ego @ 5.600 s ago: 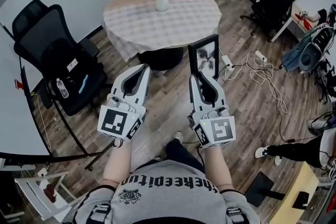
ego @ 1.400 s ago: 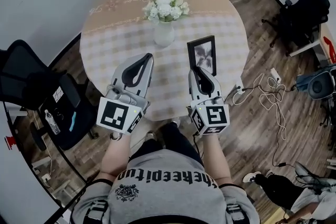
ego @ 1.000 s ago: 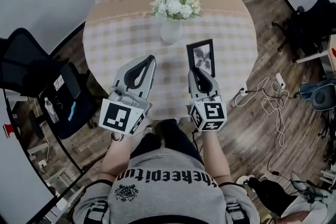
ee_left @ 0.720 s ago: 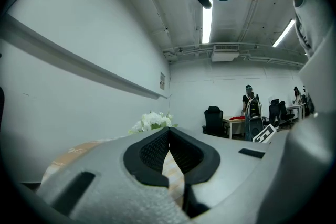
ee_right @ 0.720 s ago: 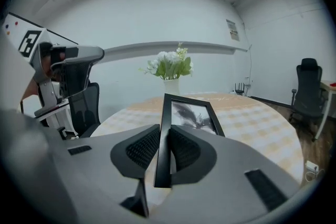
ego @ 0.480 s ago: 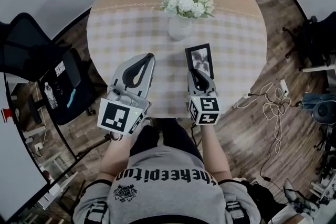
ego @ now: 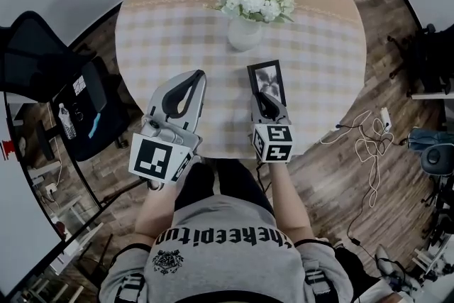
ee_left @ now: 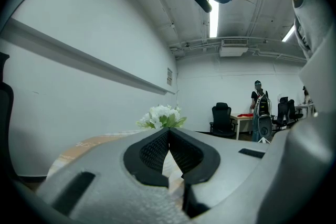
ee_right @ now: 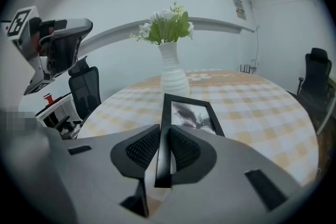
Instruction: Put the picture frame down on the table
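Observation:
A black picture frame [ego: 267, 79] with a dark leafy print is held over the round checked table [ego: 333, 53]. My right gripper [ego: 260, 96] is shut on the frame's near left edge. In the right gripper view the frame [ee_right: 190, 113] slopes away from the jaws toward a white vase [ee_right: 173, 77], and my right gripper [ee_right: 165, 136] pinches its edge. My left gripper [ego: 193, 77] is shut with nothing in it, hovering over the table to the frame's left; in its own view the left gripper [ee_left: 168, 134] shows its jaws meeting.
A white vase of white flowers [ego: 250, 10] stands on the table beyond the frame. A black office chair [ego: 42, 74] is at the left. Cables [ego: 369, 145] lie on the wooden floor at the right. A person [ee_left: 258, 97] stands far off.
I have come up to the table, which now fills the head view. The right gripper has carried the frame from beside the table to above its near part. Both grippers stayed shut.

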### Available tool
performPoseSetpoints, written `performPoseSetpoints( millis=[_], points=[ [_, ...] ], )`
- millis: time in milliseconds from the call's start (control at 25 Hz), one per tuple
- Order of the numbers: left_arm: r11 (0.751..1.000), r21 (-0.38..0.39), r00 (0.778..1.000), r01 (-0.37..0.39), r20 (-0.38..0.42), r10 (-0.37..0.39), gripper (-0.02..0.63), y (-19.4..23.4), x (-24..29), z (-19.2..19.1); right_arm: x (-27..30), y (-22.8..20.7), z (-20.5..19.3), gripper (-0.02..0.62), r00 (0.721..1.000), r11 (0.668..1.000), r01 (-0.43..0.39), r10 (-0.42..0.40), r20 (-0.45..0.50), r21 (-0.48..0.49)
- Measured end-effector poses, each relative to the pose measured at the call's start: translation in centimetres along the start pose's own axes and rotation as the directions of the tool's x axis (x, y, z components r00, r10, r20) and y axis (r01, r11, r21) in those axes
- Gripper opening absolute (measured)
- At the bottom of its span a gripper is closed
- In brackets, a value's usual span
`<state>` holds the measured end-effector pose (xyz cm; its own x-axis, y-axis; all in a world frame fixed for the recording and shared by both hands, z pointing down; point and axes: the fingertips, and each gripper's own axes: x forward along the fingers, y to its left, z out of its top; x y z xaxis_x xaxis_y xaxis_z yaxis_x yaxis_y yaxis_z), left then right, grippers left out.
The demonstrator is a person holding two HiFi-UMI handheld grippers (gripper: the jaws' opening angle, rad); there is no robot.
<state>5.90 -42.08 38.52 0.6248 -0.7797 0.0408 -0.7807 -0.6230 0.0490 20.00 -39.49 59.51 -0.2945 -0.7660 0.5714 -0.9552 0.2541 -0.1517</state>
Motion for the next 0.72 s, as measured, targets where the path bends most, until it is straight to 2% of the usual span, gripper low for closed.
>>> performPoseSetpoints(
  millis=[240,720],
  points=[
    [1.0,-0.003,1.0,-0.019,-0.015,0.019,0.015,0.5,0.0,-0.6,1.1,0.2,-1.0,0.069,0.999,1.0,-0.012,0.011,-0.05,-0.014],
    [0.999,-0.008,0.998,-0.052,-0.033,0.052,0.015,1.8,-0.5,-1.2,2.7,1.1,-3.0,0.067,0.988,0.995,-0.011,-0.005,-0.156,-0.102]
  ],
)
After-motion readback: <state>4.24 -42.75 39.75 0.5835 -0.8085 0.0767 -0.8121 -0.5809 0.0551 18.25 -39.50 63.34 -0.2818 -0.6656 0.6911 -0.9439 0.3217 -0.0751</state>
